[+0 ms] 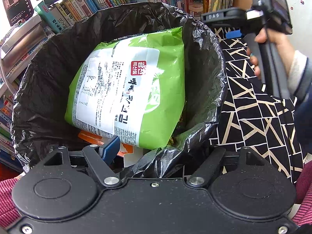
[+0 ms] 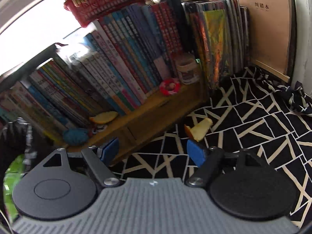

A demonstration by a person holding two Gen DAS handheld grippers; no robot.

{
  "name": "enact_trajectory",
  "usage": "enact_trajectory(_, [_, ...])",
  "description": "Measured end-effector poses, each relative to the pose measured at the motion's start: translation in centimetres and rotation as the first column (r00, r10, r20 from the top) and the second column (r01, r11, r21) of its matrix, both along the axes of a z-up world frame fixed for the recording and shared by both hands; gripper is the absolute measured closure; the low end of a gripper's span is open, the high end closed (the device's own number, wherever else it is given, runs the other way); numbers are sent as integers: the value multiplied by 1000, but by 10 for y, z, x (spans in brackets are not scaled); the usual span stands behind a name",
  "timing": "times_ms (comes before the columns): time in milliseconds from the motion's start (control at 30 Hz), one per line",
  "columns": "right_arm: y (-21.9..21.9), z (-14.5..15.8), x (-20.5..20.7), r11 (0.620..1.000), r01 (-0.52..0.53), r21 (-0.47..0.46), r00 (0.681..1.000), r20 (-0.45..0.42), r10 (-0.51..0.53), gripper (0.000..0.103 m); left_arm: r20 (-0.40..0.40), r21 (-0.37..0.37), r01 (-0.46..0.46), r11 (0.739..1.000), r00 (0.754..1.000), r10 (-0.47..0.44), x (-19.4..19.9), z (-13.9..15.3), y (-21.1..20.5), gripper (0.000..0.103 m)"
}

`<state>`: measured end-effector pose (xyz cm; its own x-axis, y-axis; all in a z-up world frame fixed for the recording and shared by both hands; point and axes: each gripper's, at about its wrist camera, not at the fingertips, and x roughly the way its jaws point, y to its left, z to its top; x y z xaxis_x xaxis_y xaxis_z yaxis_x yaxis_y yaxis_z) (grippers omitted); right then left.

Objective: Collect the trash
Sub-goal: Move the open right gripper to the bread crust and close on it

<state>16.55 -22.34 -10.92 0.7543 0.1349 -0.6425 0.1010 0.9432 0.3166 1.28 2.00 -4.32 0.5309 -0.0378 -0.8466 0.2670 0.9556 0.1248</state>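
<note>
Books [image 1: 81, 5] lined the shelf at ten o'clock in the left wrist view, behind the bin liner [image 1: 48, 74]. The left tool [image 1: 156, 152] appeared to pinch the liner's near rim at six o'clock, one blue pad [image 1: 110, 146] inside the bag, probably to keep its mouth wide. A green snack packet [image 1: 136, 89] already lay inside, propped over orange scraps [image 1: 91, 136]. At two o'clock a hand [image 1: 273, 46] carried the right tool [image 1: 224, 25] over the patterned tabletop [image 1: 263, 126]. In its own view the right tool [image 2: 154, 150] stood open and empty, and a piece of fruit peel [image 2: 198, 128] lay just beyond its right pad [image 2: 195, 154], likely the next pickup
</note>
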Motion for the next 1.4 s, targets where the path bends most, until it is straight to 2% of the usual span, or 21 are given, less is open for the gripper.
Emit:
enact_trajectory(100, [-8, -22, 17, 997, 62, -48, 998, -18, -63, 15, -8, -2, 0, 1000, 1000, 0, 0, -1, 0, 28])
enact_trajectory(233, [-16, -52, 36, 977, 142, -161, 989, -14, -146, 12, -6, -2, 4, 1000, 1000, -4, 1, -1, 1, 28])
enact_trajectory(367, [-22, -72, 55, 967, 179, -181, 981, -39, -189, 12, -1, 5, 5, 1000, 1000, -5, 0, -2, -1, 28])
enact_trajectory(567, [-17, -98, 88, 966, 174, -193, 978, -81, -192, 12, 0, 5, 6, 1000, 1000, -6, 0, -2, -2, 28])
enact_trajectory(767, [-7, -123, 122, 961, 145, -235, 969, -163, -186, 12, -11, 4, 1, 1000, 1000, -1, 2, -3, -2, 28])
enact_trajectory(800, [-8, -126, 126, 961, 146, -235, 967, -173, -189, 11, -12, 3, 2, 1000, 1000, -2, 2, -4, -3, 28])
enact_trajectory(867, [-10, -133, 136, 959, 149, -243, 959, -201, -200, 0, -11, 5, 2, 1000, 1000, -2, 3, -4, -3, 28])
enact_trajectory(900, [-10, -137, 140, 957, 144, -252, 951, -231, -204, 1, -9, 6, 2, 1000, 1000, -2, 3, -4, -3, 28])
enact_trajectory(933, [-11, -139, 140, 964, 130, -234, 947, -257, -191, 19, -8, 6, 1, 1000, 1000, -1, 3, -4, -3, 28])
enact_trajectory(1000, [-13, -136, 133, 969, 153, -193, 950, -242, -198, 44, -8, 5, 0, 1000, 1000, 0, 4, -4, -3, 28])
enact_trajectory(1033, [-15, -133, 129, 976, 150, -158, 952, -244, -185, 61, -8, 7, -1, 1000, 1000, 1, 3, -5, -3, 28])
enact_trajectory(1133, [-18, -118, 117, 985, 138, -101, 958, -240, -159, 86, -10, 6, -1, 1000, 1000, 1, 3, -5, -2, 28])
enact_trajectory(1167, [-18, -112, 112, 986, 135, -100, 960, -233, -155, 89, -12, 3, -3, 1000, 1000, 3, 4, -5, -2, 28])
enact_trajectory(1400, [-14, -51, 61, 996, 49, -71, 990, -127, -58, 93, 25, -9, -8, 1000, 1000, 8, -1, 4, -1, 28])
